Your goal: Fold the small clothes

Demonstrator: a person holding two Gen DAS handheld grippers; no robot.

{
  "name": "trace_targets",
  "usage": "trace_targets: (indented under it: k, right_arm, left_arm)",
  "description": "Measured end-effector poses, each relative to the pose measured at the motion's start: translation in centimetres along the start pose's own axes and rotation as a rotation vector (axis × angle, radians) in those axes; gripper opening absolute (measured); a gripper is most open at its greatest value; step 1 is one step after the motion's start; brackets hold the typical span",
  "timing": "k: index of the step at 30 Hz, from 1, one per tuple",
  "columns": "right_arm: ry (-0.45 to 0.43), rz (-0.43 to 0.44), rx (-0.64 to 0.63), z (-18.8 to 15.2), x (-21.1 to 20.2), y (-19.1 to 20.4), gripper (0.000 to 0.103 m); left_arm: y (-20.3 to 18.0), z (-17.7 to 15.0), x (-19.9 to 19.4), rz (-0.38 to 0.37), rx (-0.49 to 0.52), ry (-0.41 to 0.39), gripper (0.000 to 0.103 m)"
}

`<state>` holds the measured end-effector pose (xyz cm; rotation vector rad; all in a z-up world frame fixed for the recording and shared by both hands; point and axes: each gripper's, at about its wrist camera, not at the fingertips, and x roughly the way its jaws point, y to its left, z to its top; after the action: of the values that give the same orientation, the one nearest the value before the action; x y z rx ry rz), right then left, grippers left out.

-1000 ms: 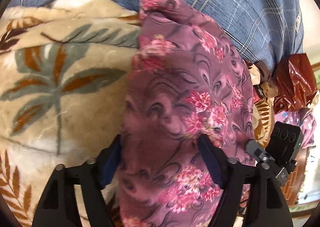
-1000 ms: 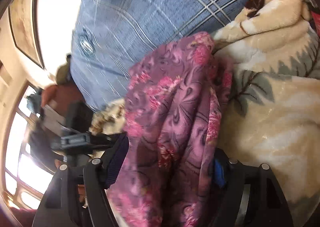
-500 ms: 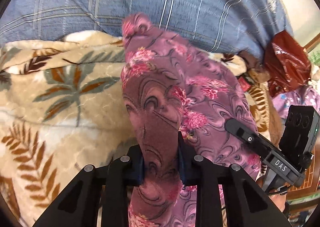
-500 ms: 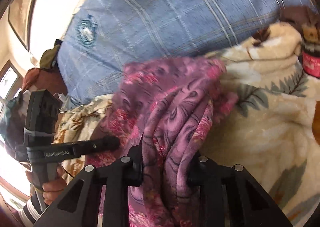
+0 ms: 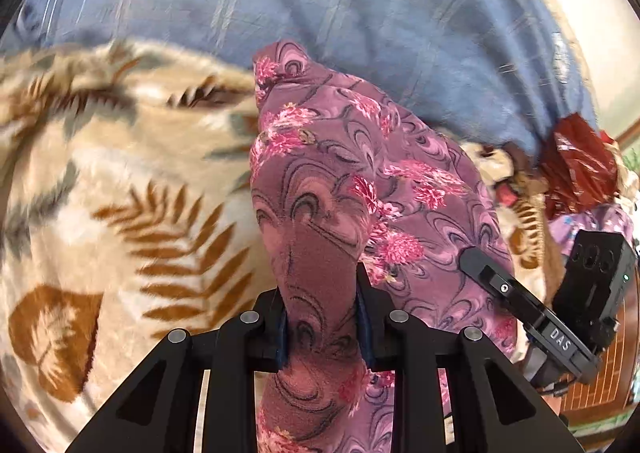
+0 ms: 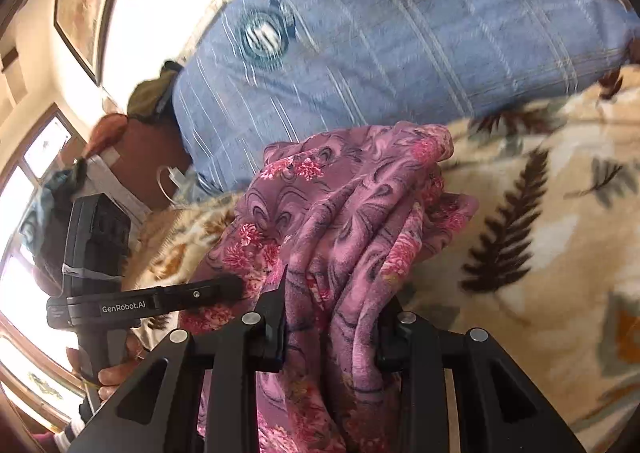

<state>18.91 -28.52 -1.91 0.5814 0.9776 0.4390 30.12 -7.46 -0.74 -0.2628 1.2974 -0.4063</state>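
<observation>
Left tongs [image 5: 320,317] clamped on a bunched edge of the purple floral garment [image 5: 360,181]. Right tongs [image 6: 332,325] clamped on another bunched handful of the same garment [image 6: 344,213]. Cloth hangs between the two, draped down onto the leaf-print blanket [image 5: 120,213], close to the person's blue checked shirt [image 5: 360,13]. Judgement: light, thin, very limp, a bit slick; it ropes up inside the tongs instead of lying flat. Better holds would be two corners or a hem, pulled taut so the panel spreads. Bunched grips like these risk a crooked fold or layers slipping out.
</observation>
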Motion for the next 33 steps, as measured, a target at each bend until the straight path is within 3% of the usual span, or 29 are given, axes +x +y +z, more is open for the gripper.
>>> trace_targets:
  k: [2,5,9,10,16,21,24,29,31,33]
  right_arm:
    - [0.037,-0.035,-0.005,-1.1,1.8,-0.7,0.030]
    - [0.067,-0.090,-0.028,-2.3,3.3,-2.3,0.035]
    - [0.072,-0.121,-0.030,-3.0,2.8,-5.1,0.059]
    - [0.071,-0.115,-0.026,-3.2,2.8,-5.8,0.059]
    - [0.079,-0.162,-0.074,-2.9,2.8,-4.7,0.063]
    - [0.057,-0.246,-0.104,-4.0,-0.6,-2.1,0.068]
    - [0.068,-0.292,-0.129,-6.5,-2.8,-1.0,0.085]
    - [0.135,-0.382,-0.119,-12.3,-3.7,-1.6,0.089]
    - [0.069,-0.401,-0.149,-13.7,-4.4,-1.2,0.094]
    - [0.077,-0.440,-0.128,-14.3,-4.1,-1.3,0.103]
  left_arm:
    - [2.1,-0.6,2.6,0.034,-0.035,0.056,0.027]
    - [3.6,-1.3,4.8,0.045,-0.062,0.098,0.039]
    - [4.1,-1.8,4.8,0.050,-0.040,0.064,0.064]
    - [4.3,-1.9,5.0,0.043,-0.033,0.056,0.067]
    - [3.7,-2.7,4.8,0.107,-0.012,0.017,0.071]
    - [2.7,-4.9,2.7,0.172,-0.012,0.002,0.071]
    - [1.8,-7.4,0.4,0.230,0.032,-0.038,0.071]
    - [1.2,-12.8,-1.3,0.268,0.050,-0.061,0.074]
    - [1.4,-14.0,-1.4,0.275,0.034,-0.081,0.080]
    - [1.9,-14.9,-1.4,0.283,0.002,-0.096,0.092]
